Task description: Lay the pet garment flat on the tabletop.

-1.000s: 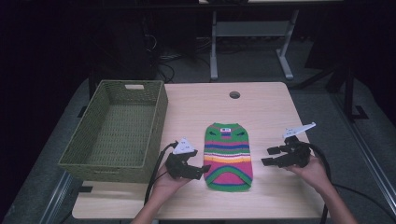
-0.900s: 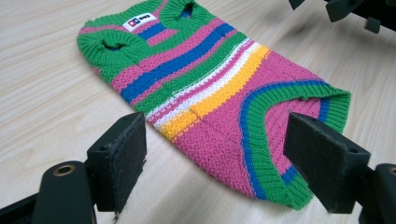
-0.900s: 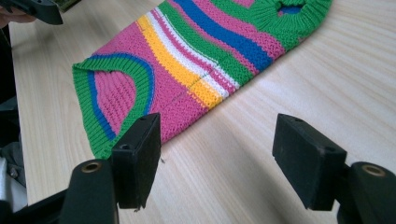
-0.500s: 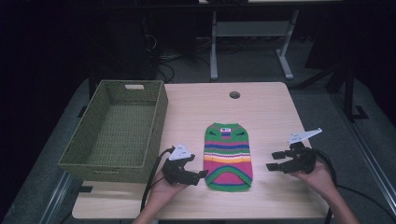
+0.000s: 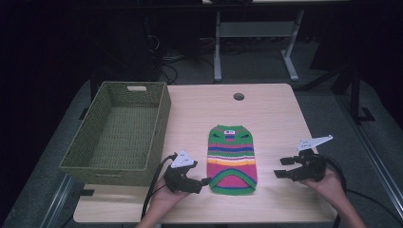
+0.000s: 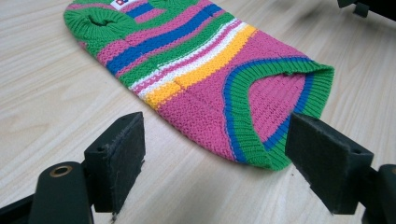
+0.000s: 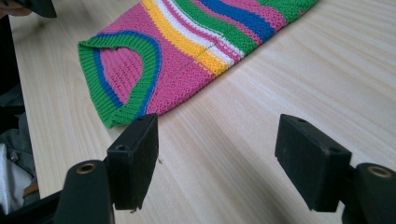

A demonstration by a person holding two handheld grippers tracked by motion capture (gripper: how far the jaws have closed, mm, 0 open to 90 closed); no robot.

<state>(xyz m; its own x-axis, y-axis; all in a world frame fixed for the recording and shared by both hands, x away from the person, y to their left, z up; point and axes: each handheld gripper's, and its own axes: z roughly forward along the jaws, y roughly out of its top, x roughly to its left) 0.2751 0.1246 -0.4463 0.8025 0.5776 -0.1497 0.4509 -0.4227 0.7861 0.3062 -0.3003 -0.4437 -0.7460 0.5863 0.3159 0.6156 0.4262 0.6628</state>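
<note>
- Striped knit, pink, green, blue, yellow and white: a small sweater (image 5: pixel 232 159) lies flat near the middle of the pale wooden counter (image 5: pixel 266 114), its collar toward the far side and its ribbed hem toward the near edge, where the person sits.
- Spread out smooth like this, with the hem facing both hands, it seems laid ready for folding or lifting from its near corners.
- A green woven basket (image 5: pixel 121 130) stands at the left of the counter, just beside the sweater's side of the work area but apart from it; it probably waits to take the garment once handled.
- The left tool (image 5: pixel 202 182) sits low at the near-left corner of the hem. In the left gripper view its jaws stand wide, with the hem's corner (image 6: pixel 280 154) showing between them, but the pads do not press on the cloth; whether one brushes it I cannot tell.
- The right tool (image 5: pixel 281 167) hangs to the right of the sweater, clearly apart from it, pointing at the hem. Its jaws have just been opening further and stand wide, with only bare wood between them in the right gripper view; the hem (image 7: pixel 119 93) lies just beyond.
- Neither tool holds anything.
</note>
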